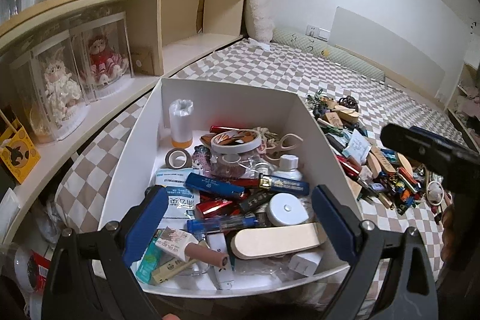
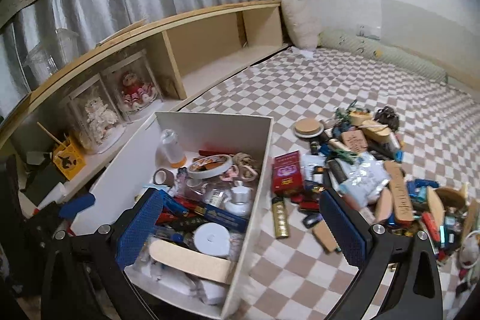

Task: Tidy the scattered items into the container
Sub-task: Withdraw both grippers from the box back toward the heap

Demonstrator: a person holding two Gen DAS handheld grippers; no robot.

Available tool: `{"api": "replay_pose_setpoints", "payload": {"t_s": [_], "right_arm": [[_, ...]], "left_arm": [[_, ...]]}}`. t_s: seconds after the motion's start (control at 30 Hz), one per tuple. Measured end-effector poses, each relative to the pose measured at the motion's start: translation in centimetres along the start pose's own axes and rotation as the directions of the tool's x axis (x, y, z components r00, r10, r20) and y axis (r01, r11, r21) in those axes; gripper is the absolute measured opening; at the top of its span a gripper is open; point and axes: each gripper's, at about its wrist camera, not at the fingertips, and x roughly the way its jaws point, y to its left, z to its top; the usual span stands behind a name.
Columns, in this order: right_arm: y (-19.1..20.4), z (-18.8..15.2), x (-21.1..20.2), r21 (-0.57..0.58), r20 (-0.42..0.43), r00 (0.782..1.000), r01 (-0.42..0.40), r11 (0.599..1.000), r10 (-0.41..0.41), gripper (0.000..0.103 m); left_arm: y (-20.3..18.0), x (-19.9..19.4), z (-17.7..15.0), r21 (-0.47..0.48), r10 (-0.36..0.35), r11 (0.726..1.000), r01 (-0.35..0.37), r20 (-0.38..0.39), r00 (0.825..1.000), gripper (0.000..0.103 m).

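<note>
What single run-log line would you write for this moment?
left tool: open, empty, over white cardboard box | right tool: open, empty | loose pile on checked bedspread: still outside box

Container [image 1: 228, 98]: white, smooth, matt board.
Bedsheet [image 2: 330, 86]: checked cloth, matt.
Lighter [image 1: 214, 207], 6 o'clock in container: glossy red metallic finish.
Gripper pads [image 2: 136, 230]: blue, textured.

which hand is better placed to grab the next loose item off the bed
Right. Its tongs are open and empty, straddling the white box's right wall, with the scattered pile and a gold tube just ahead. The left tongs, also open, hang over the box's contents, away from the pile.
</note>
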Motion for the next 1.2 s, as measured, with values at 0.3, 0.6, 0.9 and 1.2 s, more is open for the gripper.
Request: {"api": "replay_pose_setpoints", "payload": {"t_s": [0.3,0.6,0.9,1.2], "right_arm": [[-1.5,-1.3,-4.3,-0.014,0.069,0.994,0.085,0.996,-0.084,0.103],[-3.8,-2.9,-7.6,-0.011,0.091,0.983,0.158,0.987,-0.157,0.103],[-6.7,-4.4,-10.3,0.043,0.1,0.974,0.2,0.979,-0.203,0.103],[-9.5,-6.1,-12.2,0.074,0.108,0.959,0.254,0.964,-0.261,0.103]], "left_arm": [[-2.2,-1.9,0.3,0.021,-0.026,0.999,0.025,0.033,0.999,0.097],[-5.5,-3.4,0.5,0.065,-0.059,0.996,0.055,0.053,0.997,0.097],[-8.7,-3.9,0.2,0.101,-0.091,0.991,0.086,0.05,0.995,0.097],[-12.4,-3.5,-0.5,0.161,-0.126,0.98,0.116,0.048,0.991,0.097]]}}
